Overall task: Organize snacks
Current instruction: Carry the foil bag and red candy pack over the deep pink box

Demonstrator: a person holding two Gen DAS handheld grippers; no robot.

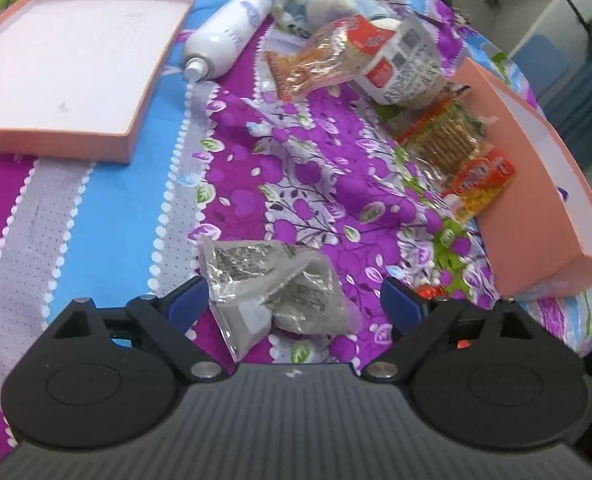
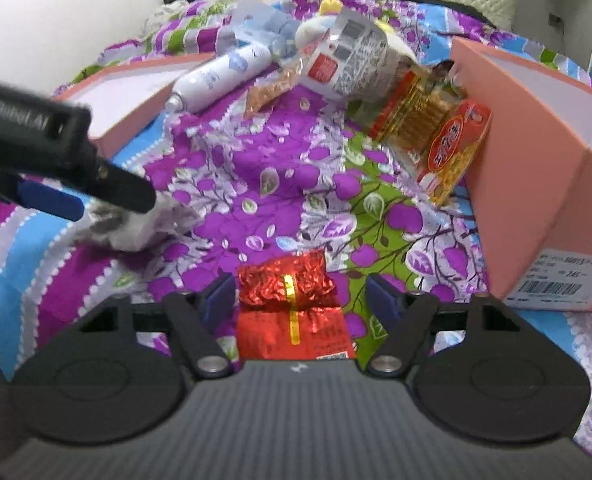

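- The left gripper [image 1: 293, 300] stands wide over a floral purple, blue and white bedspread [image 1: 107, 216], a crumpled silver-grey foil snack pouch [image 1: 273, 292] lying between its blue pads [image 1: 187, 300] with neither pad seen pressing it.
- That pouch lies flat on the bed, its long axis running slantwise from near the left pad down toward the gripper's body; it sits straight ahead and close in.
- The right gripper [image 2: 298, 300] is partly open around a shiny red foil packet with a gold strip [image 2: 291, 308]; the packet's long axis runs along the fingers, its near end hidden under the gripper's body. A gap shows on both sides.
- Each hand is nearest its own packet, so closing looks like the likely next step for both.
- To the right stands a deep salmon-pink cardboard box [image 2: 536, 184], well apart from the red packet; an orange biscuit packet [image 2: 454, 152] leans against its wall.
- A shallow pink box lid [image 1: 67, 64] lies far left.
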